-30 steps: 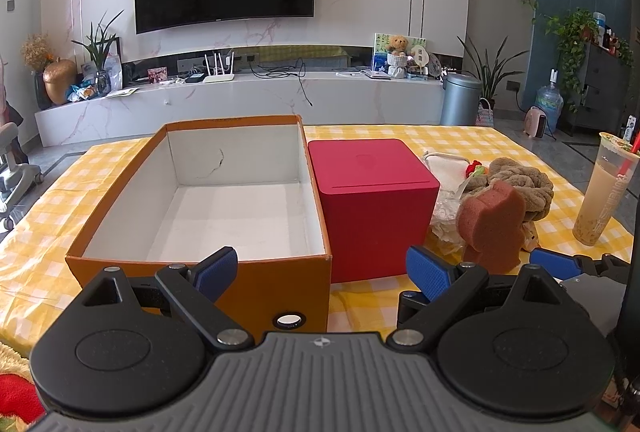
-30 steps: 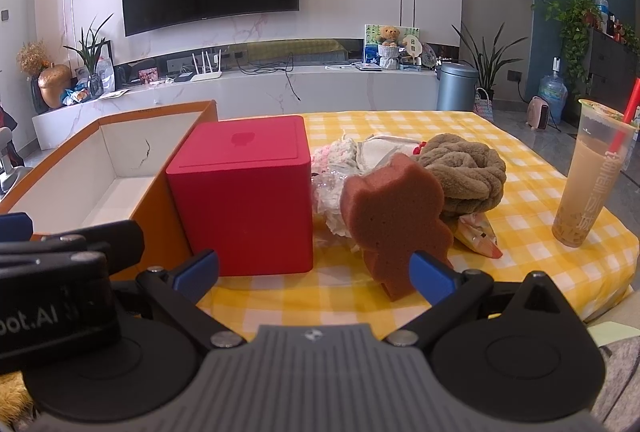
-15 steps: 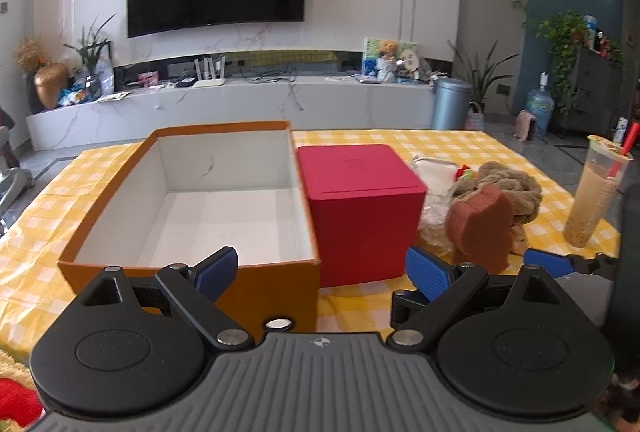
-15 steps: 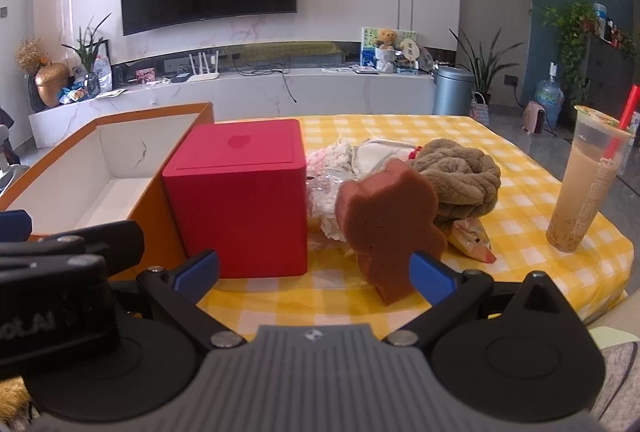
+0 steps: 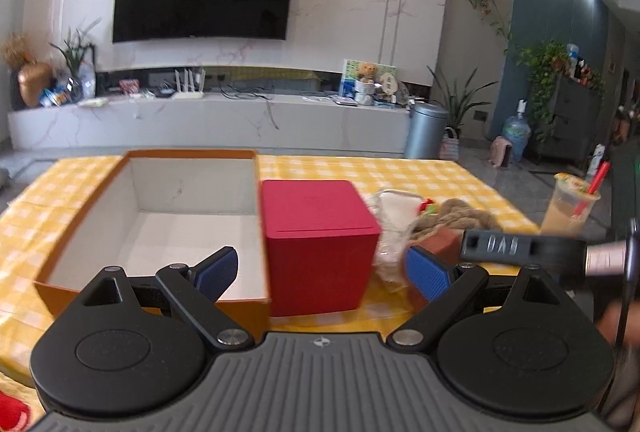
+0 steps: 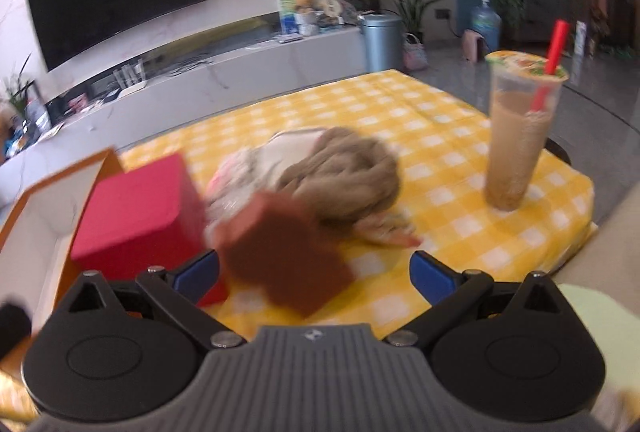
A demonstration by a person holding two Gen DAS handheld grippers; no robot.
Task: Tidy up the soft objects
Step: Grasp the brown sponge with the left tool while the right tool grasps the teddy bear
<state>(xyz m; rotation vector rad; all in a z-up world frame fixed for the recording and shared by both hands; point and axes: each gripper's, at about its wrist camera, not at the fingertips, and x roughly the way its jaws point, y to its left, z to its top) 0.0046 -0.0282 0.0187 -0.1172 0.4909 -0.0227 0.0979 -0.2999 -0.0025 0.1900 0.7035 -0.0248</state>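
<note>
A brown bear-shaped sponge (image 6: 280, 252) stands on the yellow checked cloth, low between the wide-apart fingers of my right gripper (image 6: 316, 274) and nearer its left pad (image 6: 198, 274). That gripper is open; the view is blurred, so contact is unclear. Behind the sponge lie a brown twisted plush (image 6: 344, 175) and a white pouch (image 6: 288, 147). My left gripper (image 5: 322, 272) is open and holds nothing, hovering at the near edge in front of the red box (image 5: 320, 244) and the open orange box (image 5: 160, 224). In the left wrist view the right gripper's body (image 5: 520, 248) hides most of the sponge (image 5: 440, 240).
A tall plastic cup of milk tea (image 6: 520, 135) with a red straw stands at the table's right corner. The red box (image 6: 140, 207) sits tight against the orange box (image 6: 40, 216). Crinkled clear plastic (image 5: 388, 256) lies beside the red box. The table (image 6: 440, 103) ends just right of the cup.
My right gripper has swung forward, tilted, over the sponge, which now sits between its fingers. My left gripper has drawn back and risen; the boxes look smaller. Both stay open.
</note>
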